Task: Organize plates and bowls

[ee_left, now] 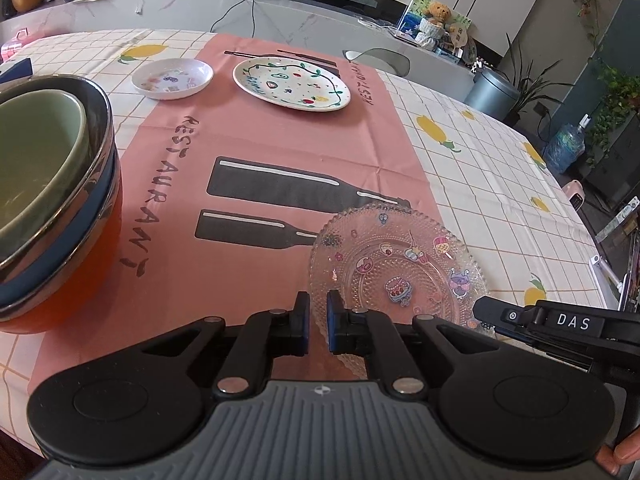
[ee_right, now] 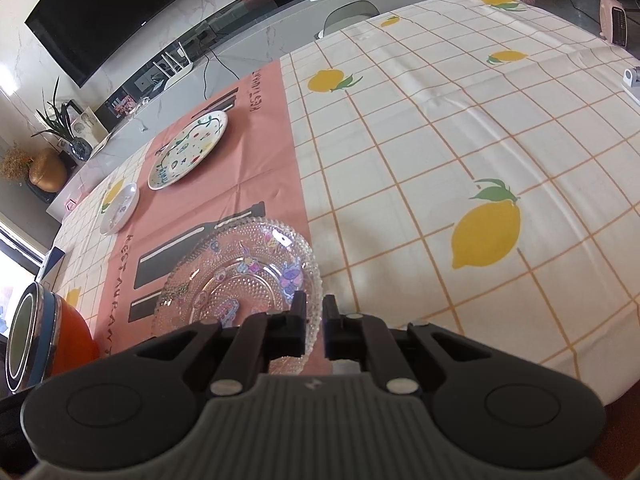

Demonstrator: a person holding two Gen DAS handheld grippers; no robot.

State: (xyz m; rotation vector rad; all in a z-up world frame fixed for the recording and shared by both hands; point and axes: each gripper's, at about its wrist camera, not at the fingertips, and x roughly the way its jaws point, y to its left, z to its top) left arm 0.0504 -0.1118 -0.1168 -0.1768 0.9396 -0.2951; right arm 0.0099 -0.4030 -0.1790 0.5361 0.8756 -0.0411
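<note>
The left wrist view shows the nested bowls (ee_left: 52, 184) up close: a green bowl sits inside a shiny metal one, on a blue one, on an orange one. The right wrist view shows the stack small at its left edge, plus the lemon tablecloth (ee_right: 460, 152) spreading far to the right.

The glass plate (ee_left: 396, 268) with cartoon stickers lies flat on the pink placemat (ee_left: 248, 136). The left gripper (ee_left: 318, 322) is nearly closed, with the plate's near-left rim in the thin gap; whether it pinches cannot be told. The right gripper (ee_right: 315, 328) is nearly closed around the plate's right rim; its hold cannot be told either.

Farther back sit a painted oval plate (ee_left: 291, 83), long side running left to right, and a small white dish (ee_left: 173, 78).
</note>
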